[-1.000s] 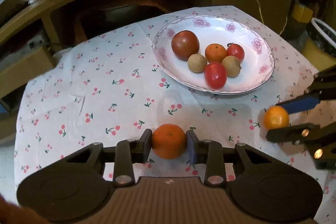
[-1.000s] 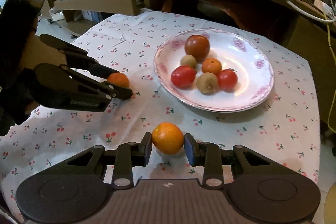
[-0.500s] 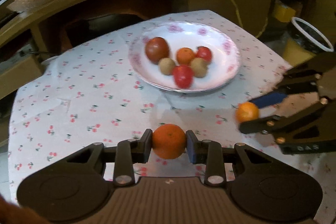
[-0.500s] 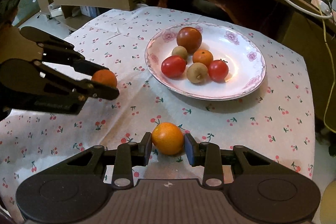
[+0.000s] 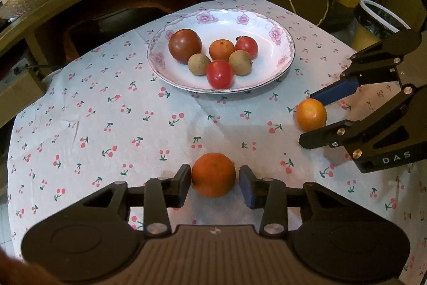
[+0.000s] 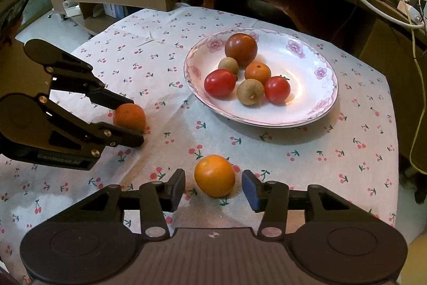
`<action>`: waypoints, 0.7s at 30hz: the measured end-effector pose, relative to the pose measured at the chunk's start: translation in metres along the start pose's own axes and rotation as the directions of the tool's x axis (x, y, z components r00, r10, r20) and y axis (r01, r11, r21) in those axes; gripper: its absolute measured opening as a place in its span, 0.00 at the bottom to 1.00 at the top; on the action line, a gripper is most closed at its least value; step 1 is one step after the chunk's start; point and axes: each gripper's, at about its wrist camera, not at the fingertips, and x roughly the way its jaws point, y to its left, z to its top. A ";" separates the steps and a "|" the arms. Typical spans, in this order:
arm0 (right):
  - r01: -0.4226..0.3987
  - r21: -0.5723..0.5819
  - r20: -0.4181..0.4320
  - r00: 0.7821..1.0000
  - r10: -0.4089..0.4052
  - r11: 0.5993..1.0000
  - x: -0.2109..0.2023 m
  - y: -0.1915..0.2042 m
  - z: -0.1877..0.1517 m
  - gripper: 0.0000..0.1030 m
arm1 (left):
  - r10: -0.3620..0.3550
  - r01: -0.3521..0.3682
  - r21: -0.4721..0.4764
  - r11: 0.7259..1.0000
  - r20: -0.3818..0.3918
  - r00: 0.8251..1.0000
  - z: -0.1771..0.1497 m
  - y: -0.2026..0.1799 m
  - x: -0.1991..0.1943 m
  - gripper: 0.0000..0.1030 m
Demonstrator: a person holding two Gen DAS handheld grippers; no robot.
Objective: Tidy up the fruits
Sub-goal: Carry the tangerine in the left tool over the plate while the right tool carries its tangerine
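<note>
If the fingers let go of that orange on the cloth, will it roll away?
The orange between the right gripper fingers is round, so a nudge would probably roll it. The tablecloth looks soft and flat, which may slow it. Its peel looks firm, so a gentle squeeze likely won't hurt it.

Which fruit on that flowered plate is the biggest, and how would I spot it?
Find the flowered plate on the cherry-print cloth. At the far side of its fruit cluster sits the dark tomato: brownish-red and clearly larger than the bright red tomatoes, small orange and tan fruits beside it.
</note>
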 end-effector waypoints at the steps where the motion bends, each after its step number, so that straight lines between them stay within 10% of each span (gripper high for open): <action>1: 0.001 0.000 0.002 1.000 -0.001 1.000 0.000 0.000 0.000 0.46 | 0.001 -0.001 0.000 1.000 0.000 1.000 0.000 0.000 0.000 0.46; 21: 0.011 0.026 -0.014 1.000 -0.011 1.000 0.000 -0.001 0.002 0.30 | 0.019 -0.018 -0.053 0.998 0.019 1.000 0.007 0.003 -0.004 0.38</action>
